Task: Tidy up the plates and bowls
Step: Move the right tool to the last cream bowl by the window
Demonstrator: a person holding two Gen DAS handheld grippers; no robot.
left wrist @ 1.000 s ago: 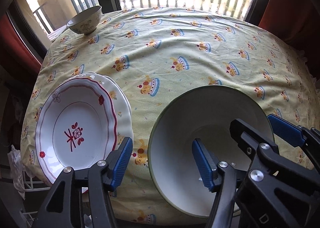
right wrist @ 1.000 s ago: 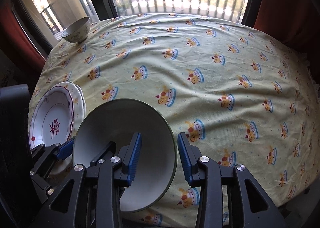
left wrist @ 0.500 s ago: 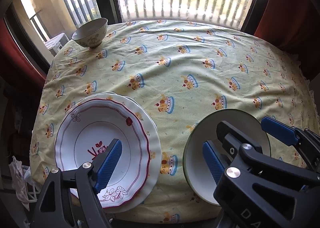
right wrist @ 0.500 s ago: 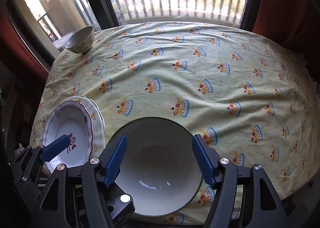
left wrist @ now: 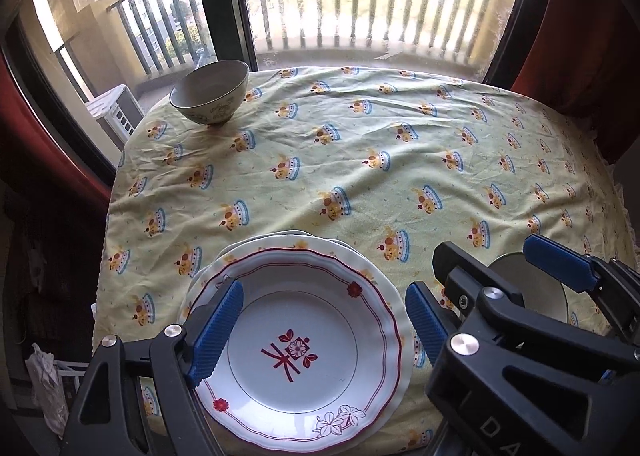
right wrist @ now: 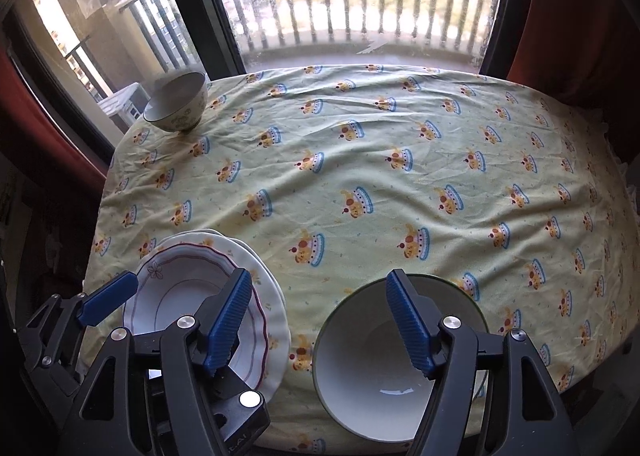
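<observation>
I count two bowls and one stack of plates on the tabletop [right wrist: 360,175], which is covered by a yellow cloth printed with crowns.

The large white bowl [right wrist: 384,360] with a green rim stands at the near edge, right of the plates and apart from them. The small patterned bowl [right wrist: 176,101] stands alone at the far left corner, by the window. The top plate [left wrist: 304,348], white with a red scalloped line and a red motif at its centre, lies at the near left edge; at least two more plate rims show beneath it, but I cannot count the stack exactly.

I hold two tools. The left tool [left wrist: 320,328] hangs above the plate stack, its blue pads spread wide and pinching nothing. The right tool [right wrist: 320,324] hangs over the gap between plates and large bowl, also spread and empty; its jaws have just been opening.

In the left wrist view the right tool hides nearly all of the large bowl. In the right wrist view the tools cover much of the plates, and the large bowl's near rim is hidden. The tabletop's near edge is cut off.
</observation>
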